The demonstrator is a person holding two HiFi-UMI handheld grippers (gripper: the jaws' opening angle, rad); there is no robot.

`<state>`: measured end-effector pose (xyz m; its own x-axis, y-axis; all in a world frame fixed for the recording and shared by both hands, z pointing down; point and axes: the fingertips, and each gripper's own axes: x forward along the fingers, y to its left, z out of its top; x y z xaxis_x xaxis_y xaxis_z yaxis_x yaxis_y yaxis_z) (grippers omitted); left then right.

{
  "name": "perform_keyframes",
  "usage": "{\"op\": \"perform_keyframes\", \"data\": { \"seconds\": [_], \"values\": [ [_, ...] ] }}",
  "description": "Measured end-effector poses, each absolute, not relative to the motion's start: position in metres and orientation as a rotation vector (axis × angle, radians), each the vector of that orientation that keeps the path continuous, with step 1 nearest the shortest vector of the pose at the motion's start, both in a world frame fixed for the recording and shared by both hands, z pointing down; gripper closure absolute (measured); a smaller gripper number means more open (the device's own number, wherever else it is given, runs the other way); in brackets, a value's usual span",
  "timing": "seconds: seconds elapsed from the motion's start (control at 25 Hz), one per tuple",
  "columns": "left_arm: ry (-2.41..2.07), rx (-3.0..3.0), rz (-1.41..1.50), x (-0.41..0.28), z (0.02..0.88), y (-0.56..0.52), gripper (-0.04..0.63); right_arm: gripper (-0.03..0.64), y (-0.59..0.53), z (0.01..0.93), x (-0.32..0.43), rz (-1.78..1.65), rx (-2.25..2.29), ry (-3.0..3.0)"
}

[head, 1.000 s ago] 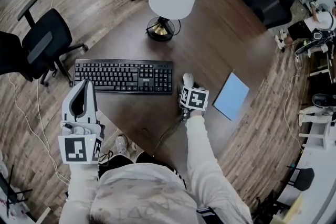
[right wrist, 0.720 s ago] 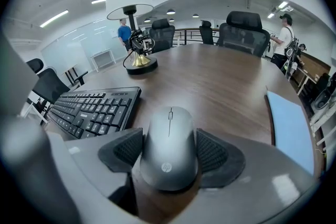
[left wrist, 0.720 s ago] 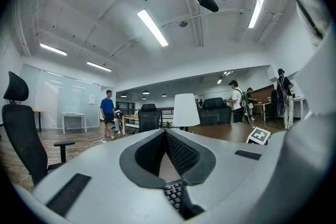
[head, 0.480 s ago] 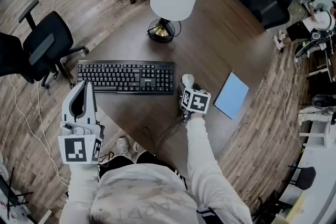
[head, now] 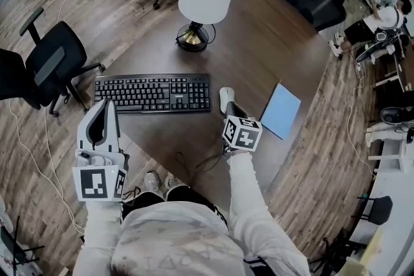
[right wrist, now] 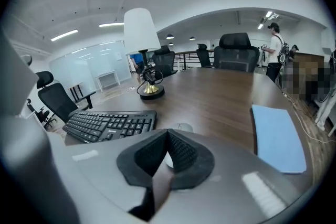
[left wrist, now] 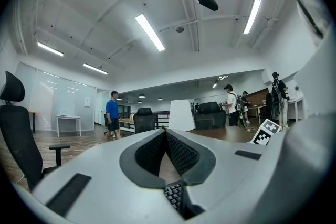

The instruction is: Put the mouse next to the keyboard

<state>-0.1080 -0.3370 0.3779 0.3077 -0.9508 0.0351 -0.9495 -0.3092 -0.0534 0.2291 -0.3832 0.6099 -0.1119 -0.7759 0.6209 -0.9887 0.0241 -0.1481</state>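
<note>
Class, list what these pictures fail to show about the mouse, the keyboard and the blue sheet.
- Mouse: right gripper view, mostly hidden behind the shut right gripper.
- Keyboard: left gripper view, only a few keys show past the left gripper.
- Blue sheet: head view, too small to tell pad from notebook.

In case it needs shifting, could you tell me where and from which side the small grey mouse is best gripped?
Probably take the small grey mouse across its long flanks from above: it lies flat, lengthwise away from the person, the black keyboard close on its left.
</note>
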Motion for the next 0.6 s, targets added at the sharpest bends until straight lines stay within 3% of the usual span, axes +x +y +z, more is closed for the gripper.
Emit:
{"op": "perform_keyframes", "data": {
  "seconds": [0.6],
  "values": [
    [1.714, -2.574, -0.036, -0.110, 0.363, -0.299, 0.591, 0.607, -0.318, 0.527, 0.181, 0.601, 1.861, -2.261]
  ]
}}
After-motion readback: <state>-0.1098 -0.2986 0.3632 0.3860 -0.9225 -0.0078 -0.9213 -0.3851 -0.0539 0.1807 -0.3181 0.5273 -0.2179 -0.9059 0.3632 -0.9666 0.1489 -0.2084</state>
